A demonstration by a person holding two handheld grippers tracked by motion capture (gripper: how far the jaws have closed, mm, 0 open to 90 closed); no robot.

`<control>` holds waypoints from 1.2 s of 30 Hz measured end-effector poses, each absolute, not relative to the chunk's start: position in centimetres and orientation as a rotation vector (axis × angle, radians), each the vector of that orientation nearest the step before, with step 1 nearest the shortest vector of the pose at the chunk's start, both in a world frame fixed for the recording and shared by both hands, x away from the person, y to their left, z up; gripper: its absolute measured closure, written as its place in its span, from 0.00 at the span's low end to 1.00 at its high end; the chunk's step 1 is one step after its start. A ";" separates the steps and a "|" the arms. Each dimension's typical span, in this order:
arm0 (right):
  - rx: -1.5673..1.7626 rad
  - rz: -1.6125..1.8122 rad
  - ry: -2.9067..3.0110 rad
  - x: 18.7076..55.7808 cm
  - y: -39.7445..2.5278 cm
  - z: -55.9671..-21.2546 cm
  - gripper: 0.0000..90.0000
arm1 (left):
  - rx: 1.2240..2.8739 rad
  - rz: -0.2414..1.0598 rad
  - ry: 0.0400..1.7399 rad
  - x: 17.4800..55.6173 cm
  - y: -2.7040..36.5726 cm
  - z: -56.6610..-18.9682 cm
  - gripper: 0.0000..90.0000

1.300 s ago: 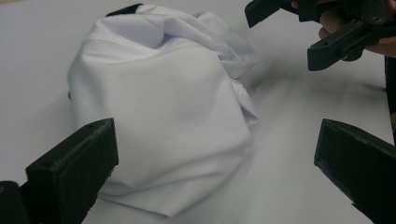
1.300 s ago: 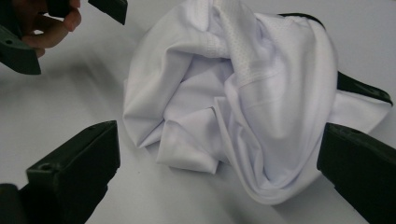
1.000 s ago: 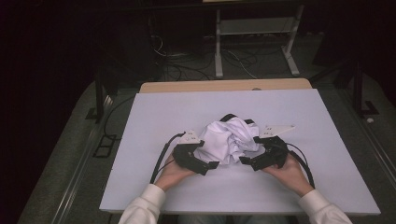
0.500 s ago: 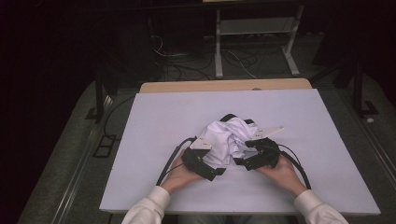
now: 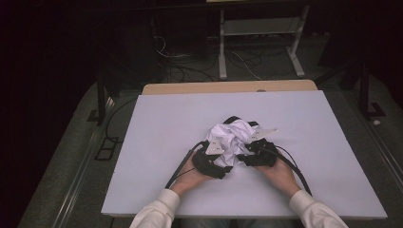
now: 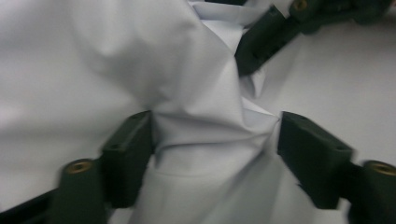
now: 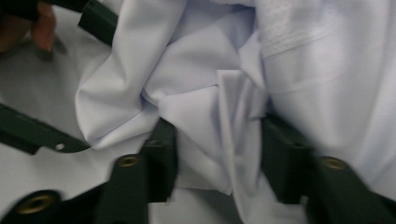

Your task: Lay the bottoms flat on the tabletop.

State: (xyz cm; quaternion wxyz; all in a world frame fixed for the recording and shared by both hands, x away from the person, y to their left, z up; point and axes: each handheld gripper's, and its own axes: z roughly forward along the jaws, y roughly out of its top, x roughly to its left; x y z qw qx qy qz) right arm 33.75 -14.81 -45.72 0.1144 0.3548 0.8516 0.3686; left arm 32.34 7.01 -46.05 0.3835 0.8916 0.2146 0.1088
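1. White table (image 5: 157, 142) fills the space ahead of me, dark floor beyond.
2. My forearms come in low, both hands angled inward.
3. My left gripper (image 6: 215, 154) stands partly spread with the crumpled white cloth (image 5: 233, 140) bunched between its jaws; my right gripper (image 7: 217, 154) pinches a fold.
4. Since a second ago, my grippers have drawn closer together, bunching the cloth tighter.

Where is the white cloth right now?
In the high view the cloth sits bunched up on the white table, a bit right of its middle and near the person, squeezed between the left gripper and right gripper.
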 end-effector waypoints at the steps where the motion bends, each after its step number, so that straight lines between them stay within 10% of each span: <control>1: 1.040 1.081 2.496 33.7 -14.8 -45.7 0.65 | 2.279 0.301 0.552 32.4 6.9 -46.0 0.40; 8: 1.091 1.078 2.505 34.1 -15.3 -44.8 0.85 | 2.278 0.336 0.584 33.1 6.8 -45.6 0.84; 36: 1.183 1.496 2.424 32.4 -23.2 -38.3 0.87 | 2.117 0.180 0.469 32.9 12.1 -36.9 0.88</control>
